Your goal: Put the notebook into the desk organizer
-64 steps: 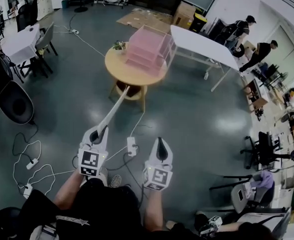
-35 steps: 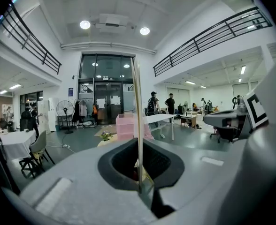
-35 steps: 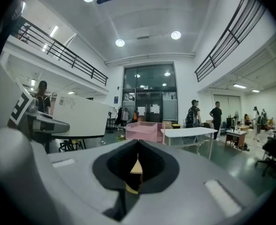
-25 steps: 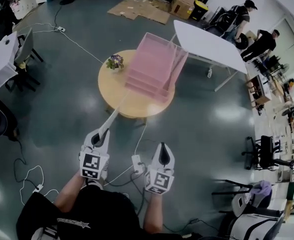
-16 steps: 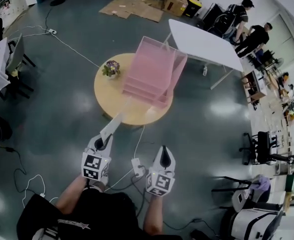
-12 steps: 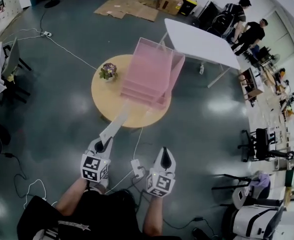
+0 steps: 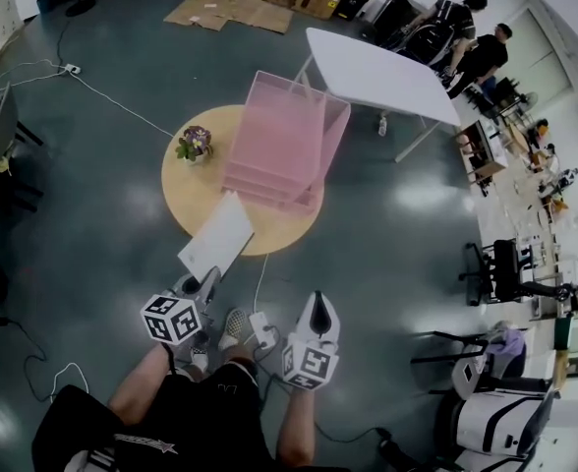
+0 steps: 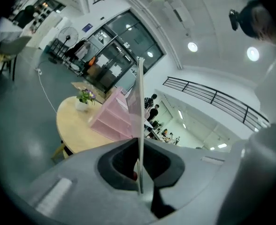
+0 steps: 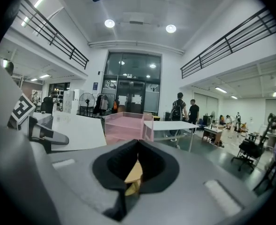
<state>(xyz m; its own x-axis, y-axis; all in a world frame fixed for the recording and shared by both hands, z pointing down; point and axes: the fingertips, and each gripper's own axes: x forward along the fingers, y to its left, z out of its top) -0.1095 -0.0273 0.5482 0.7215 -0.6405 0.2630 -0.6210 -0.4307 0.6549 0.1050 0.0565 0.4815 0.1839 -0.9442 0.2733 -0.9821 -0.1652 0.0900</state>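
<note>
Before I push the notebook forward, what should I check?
1. Grip: left gripper shut on the notebook edge - ok.
2. Spare side: right gripper shut, empty - ok.
3. Target: organizer upright on the table, openings facing us - ok.
4. Path: plant sits left of the organizer - ok.
5. Notebook at the organizer's opening - not ok, short of it.
6. Room inside the organizer - cannot tell.

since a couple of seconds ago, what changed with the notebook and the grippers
The left gripper rolled, so the notebook it holds turned from edge-on to broad face up. The round table and pink desk organizer came nearer. Unchanged: left gripper shut on the notebook, right gripper shut and empty.
</note>
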